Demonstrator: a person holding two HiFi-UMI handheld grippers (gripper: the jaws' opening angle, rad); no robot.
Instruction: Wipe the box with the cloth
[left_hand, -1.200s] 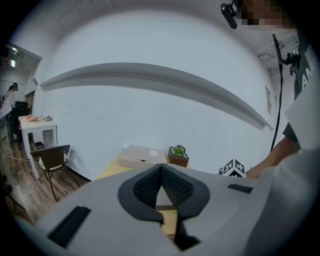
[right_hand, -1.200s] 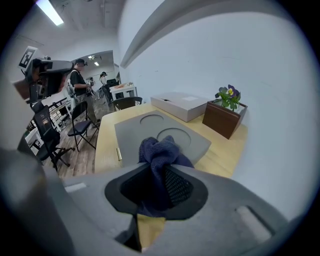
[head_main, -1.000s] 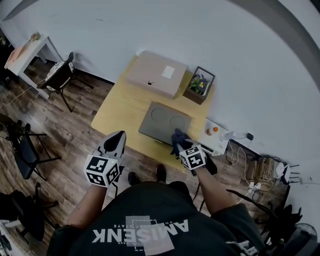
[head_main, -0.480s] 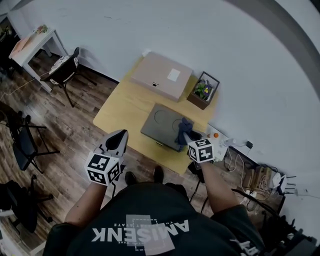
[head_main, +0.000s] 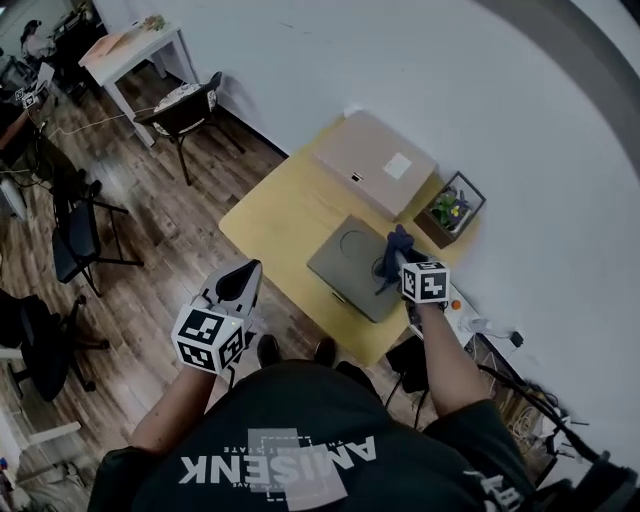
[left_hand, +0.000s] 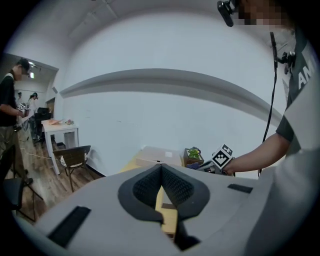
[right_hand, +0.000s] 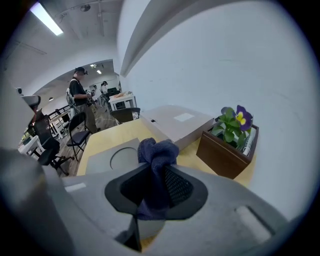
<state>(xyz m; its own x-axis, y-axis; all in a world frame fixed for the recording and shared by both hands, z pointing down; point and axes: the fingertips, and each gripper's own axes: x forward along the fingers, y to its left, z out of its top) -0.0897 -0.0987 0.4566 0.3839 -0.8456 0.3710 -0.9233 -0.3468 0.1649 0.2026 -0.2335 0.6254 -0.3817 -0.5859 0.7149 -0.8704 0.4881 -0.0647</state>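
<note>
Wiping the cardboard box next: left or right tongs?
Right. The right tongs clamp the blue cloth above the table, facing the cardboard box. The left tongs are shut, empty, and off the table's edge.

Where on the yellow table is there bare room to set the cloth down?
Widest bare patch: the left side of the table, bordered by the cardboard box, the grey slab and the left edge. A narrower strip lies between box and slab. The wall side is crowded: planter beside the box, right gripper holding the cloth at the slab's far corner.
</note>
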